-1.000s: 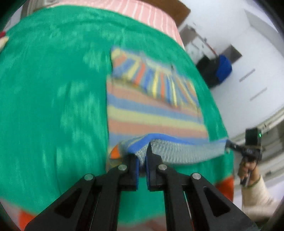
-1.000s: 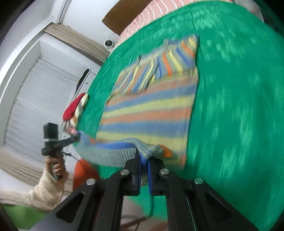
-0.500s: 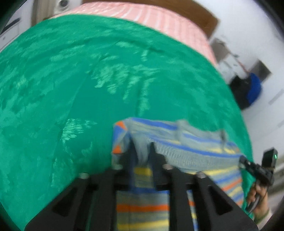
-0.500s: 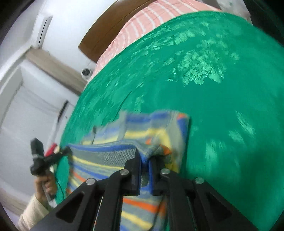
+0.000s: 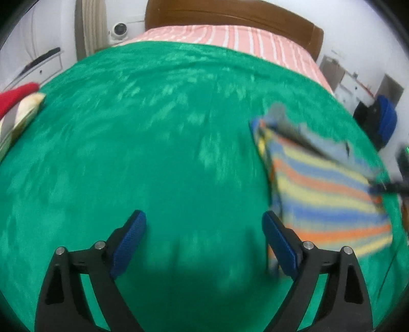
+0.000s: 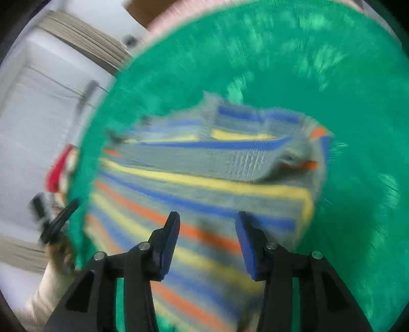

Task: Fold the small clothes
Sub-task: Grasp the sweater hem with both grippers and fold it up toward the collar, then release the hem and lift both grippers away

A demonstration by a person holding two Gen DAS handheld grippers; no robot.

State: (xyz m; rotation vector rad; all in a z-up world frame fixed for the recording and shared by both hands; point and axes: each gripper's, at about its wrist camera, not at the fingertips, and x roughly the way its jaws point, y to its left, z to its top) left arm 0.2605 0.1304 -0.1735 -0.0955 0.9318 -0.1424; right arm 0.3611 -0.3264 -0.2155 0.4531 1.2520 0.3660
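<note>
A small knitted sweater [image 5: 324, 194] with blue, yellow and orange stripes lies folded on the green bedspread [image 5: 166, 153]. In the left wrist view it sits to the right. My left gripper [image 5: 204, 222] hangs over bare green cloth beside its left edge, jaws opening wide with nothing between them. In the right wrist view the sweater [image 6: 204, 178] fills the middle, its grey inside turned up along the far fold. My right gripper [image 6: 208, 219] hovers over it, jaws opening and pads off the knit. The left gripper [image 6: 58, 224] shows blurred at the left, in a hand with a cream sleeve [image 6: 51, 278].
A red and cream item [image 5: 18, 99] lies at the bed's left edge. Behind the green cover are a pink striped sheet [image 5: 230, 38] and a wooden headboard [image 5: 230, 18]. A blue and black bag [image 5: 383, 120] stands on the floor at the right.
Both grippers carried the sweater's hem forward over its body, laid it down and let go. Both jaws have spread apart, and the left gripper has swung left off the garment.
</note>
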